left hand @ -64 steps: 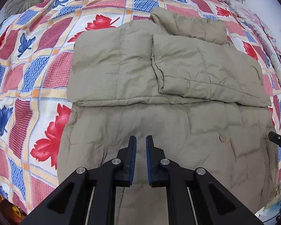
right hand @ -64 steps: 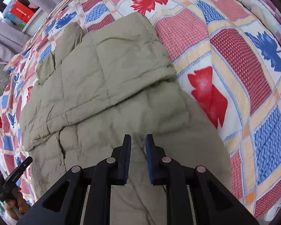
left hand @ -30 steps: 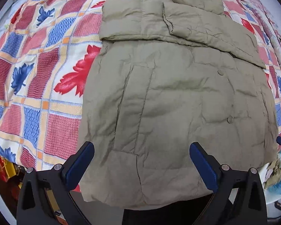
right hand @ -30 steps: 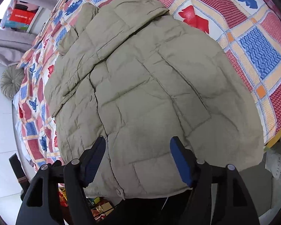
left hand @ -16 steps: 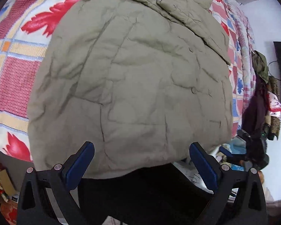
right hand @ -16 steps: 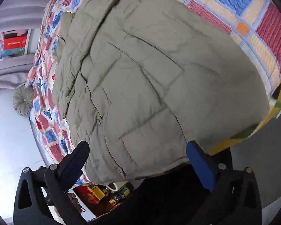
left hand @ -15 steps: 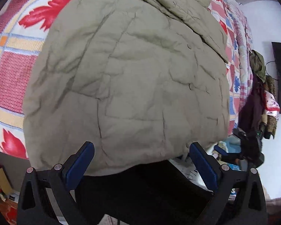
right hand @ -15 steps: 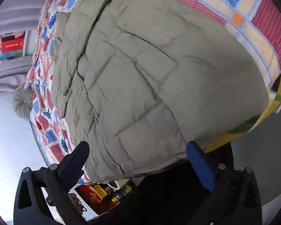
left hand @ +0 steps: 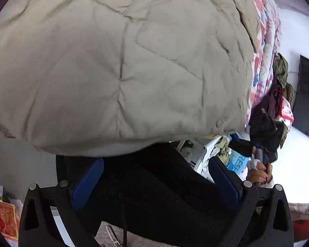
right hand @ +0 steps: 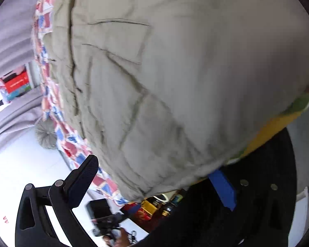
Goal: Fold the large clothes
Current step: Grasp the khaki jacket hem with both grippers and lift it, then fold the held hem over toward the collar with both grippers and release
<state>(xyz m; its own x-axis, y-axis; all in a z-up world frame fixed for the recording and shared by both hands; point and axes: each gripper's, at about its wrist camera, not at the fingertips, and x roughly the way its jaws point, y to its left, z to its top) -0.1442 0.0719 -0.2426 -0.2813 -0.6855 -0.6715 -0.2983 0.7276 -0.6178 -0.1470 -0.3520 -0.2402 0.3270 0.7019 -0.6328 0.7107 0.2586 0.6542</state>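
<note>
A lived-in bedroom of a home is shown. A bed is covered by a red, blue and white patchwork quilt with leaf prints point(right hand: 72, 146), on which a padded khaki jacket point(left hand: 117, 65) is spread to the mattress edge. A round, pleated grey cushion point(right hand: 45, 132) is seen at the far end, grey curtains point(right hand: 8, 41) hang behind, and a heap of crumpled clothes point(left hand: 281, 86) is piled beside the bed against a white wall.

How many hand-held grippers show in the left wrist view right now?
2. The left hand-held gripper fills the bottom edge, jaws open below the jacket hem. The right hand-held gripper is at right, by the bed's side, partly hidden.
</note>
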